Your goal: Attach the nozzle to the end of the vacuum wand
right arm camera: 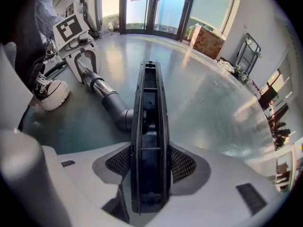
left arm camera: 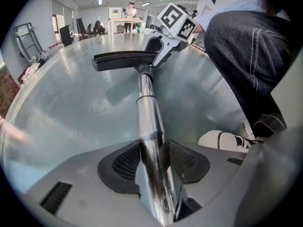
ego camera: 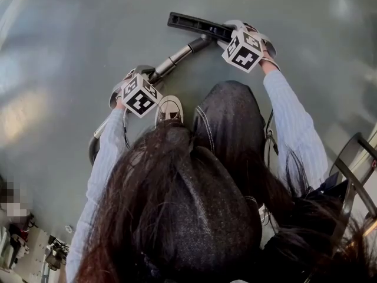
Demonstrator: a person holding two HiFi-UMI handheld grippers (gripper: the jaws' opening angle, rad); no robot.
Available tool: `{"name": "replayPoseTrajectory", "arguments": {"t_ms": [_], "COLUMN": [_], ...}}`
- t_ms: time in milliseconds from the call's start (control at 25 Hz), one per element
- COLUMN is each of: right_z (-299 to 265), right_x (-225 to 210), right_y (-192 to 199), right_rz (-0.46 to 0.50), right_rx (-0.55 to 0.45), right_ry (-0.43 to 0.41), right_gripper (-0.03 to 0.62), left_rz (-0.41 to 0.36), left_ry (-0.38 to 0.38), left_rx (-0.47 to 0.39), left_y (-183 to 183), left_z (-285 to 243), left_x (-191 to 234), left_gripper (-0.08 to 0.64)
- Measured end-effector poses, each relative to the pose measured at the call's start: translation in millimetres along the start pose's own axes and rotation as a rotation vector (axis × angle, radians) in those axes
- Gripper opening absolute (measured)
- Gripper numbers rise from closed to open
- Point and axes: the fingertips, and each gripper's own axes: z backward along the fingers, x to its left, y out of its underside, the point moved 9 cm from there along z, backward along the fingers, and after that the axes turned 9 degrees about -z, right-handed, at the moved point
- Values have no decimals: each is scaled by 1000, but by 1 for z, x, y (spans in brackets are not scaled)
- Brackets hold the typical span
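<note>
Floor: a smooth grey-green glossy floor (ego camera: pixel 70 69) fills the head view and carries everything; there is no desk here.
Person: seen from above, with dark hair, dark denim trousers (ego camera: pixel 230 122) and light blue striped sleeves (ego camera: pixel 294 128), one gripper in each hand.
Wand: a long silver metal vacuum wand (ego camera: pixel 177 56) lies low over the floor and runs diagonally from lower left to upper right in the head view. In the left gripper view the wand (left arm camera: pixel 147 112) runs straight away from the camera to a dark collar at its far end.
Nozzle: a long black plastic floor nozzle (ego camera: pixel 194 23) lies crosswise at the far end of the wand. Its neck meets the wand's tip (left arm camera: pixel 144 71), but no view shows whether the joint is fully seated. In the right gripper view the nozzle (right arm camera: pixel 149 126) shows its open ribbed underside.
Left gripper: the left gripper (ego camera: pixel 152 75) pinches the wand partway along the tube. Its own view shows both pads (left arm camera: pixel 125 162) pressed on the metal at either side, and the right gripper view shows it (right arm camera: pixel 84 63) astride the tube.
Right gripper: the right gripper (ego camera: pixel 227 33) is clamped on the nozzle body, with both pads (right arm camera: pixel 182 163) touching its long sides. The left gripper view shows it (left arm camera: pixel 158 51) at the nozzle's neck.
Shoe: a white canvas sneaker (ego camera: pixel 169 109) rests on the floor just beside the wand, between the two grippers.
</note>
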Motion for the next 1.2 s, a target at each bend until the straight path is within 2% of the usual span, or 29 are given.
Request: {"name": "replayPoseTrajectory", "arguments": {"t_ms": [280, 440, 560, 760, 880, 1000, 1120, 1200], "right_z": [-1, 7, 16, 15, 14, 13, 7, 7], "right_x": [3, 7, 4, 2, -1, -5, -3, -2], "right_y": [-7, -23, -31, -34, -34, -35, -36, -36], "right_rz": [44, 109, 180, 205, 250, 240, 165, 152], "right_rx": [-26, -73, -76, -78, -86, -65, -28, -29], "right_ry": [18, 20, 42, 70, 107, 89, 7, -10], "right_gripper": [230, 229, 227, 227, 227, 227, 227, 227], "left_rz": [0, 4, 12, 32, 17, 16, 49, 55], "left_ry": [-11, 0, -5, -28, -26, -26, -32, -39], "left_rx": [26, 24, 21, 14, 5, 4, -11, -18], "left_y": [2, 5, -1, -3, -8, -10, -7, -9], "left_z": [1, 1, 2, 4, 6, 6, 6, 6], "left_x": [1, 5, 5, 6, 4, 6, 5, 5], "left_gripper": [173, 173, 173, 173, 173, 173, 172, 172]}}
